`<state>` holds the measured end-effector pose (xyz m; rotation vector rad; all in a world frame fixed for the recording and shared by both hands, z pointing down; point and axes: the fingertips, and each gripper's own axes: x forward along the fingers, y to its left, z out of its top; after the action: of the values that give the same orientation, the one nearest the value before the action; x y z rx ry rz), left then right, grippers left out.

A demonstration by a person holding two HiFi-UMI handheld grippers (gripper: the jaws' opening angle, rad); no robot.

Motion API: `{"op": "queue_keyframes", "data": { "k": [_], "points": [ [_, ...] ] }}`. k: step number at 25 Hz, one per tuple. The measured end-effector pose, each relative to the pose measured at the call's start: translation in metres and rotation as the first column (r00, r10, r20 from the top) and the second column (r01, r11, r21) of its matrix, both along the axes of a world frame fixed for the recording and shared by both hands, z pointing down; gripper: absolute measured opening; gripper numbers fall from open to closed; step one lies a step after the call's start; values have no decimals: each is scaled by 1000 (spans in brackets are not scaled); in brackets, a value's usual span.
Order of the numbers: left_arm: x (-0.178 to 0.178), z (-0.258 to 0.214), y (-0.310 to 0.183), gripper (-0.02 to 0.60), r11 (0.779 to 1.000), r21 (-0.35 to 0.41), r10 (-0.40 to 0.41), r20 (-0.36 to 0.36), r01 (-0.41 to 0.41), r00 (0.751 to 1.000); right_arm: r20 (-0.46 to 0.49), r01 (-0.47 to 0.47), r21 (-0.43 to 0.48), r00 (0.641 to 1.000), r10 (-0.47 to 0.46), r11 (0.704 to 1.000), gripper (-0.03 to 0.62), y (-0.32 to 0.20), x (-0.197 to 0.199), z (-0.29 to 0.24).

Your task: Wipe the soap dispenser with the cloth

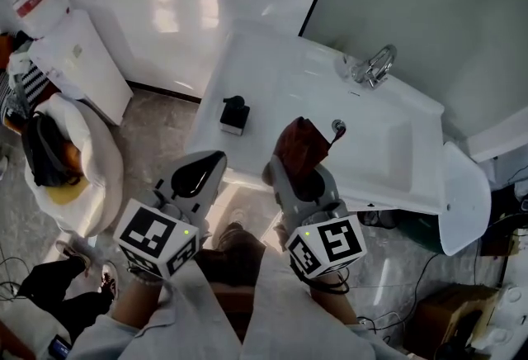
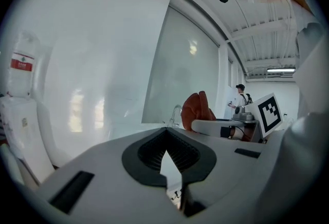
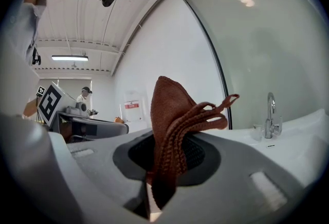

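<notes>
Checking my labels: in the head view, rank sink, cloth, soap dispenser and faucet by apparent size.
1. sink
2. cloth, helped by nearness to the camera
3. soap dispenser and faucet, about alike

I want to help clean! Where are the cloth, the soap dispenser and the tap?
cloth point(image 1: 297, 149), head view, middle of the bunched brown fabric.
soap dispenser point(image 1: 234, 112), head view, its black top.
tap point(image 1: 377, 65), head view, the shiny spout.
</notes>
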<state>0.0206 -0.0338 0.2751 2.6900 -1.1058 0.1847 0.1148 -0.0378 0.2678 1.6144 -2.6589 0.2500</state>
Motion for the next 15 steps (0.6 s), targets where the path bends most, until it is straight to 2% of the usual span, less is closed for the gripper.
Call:
{"op": "queue_keyframes", "data": {
  "k": [7,15],
  "points": [
    [11,12,-50,5,998,-31,-58,8,58,998,-10,51,-42,999,-52,998,84,-48,15,15],
    [13,15,-81,5,992,-41,-115,30,116,993,-15,92,-70,996,-93,993,84,-78,26,22]
  ]
}}
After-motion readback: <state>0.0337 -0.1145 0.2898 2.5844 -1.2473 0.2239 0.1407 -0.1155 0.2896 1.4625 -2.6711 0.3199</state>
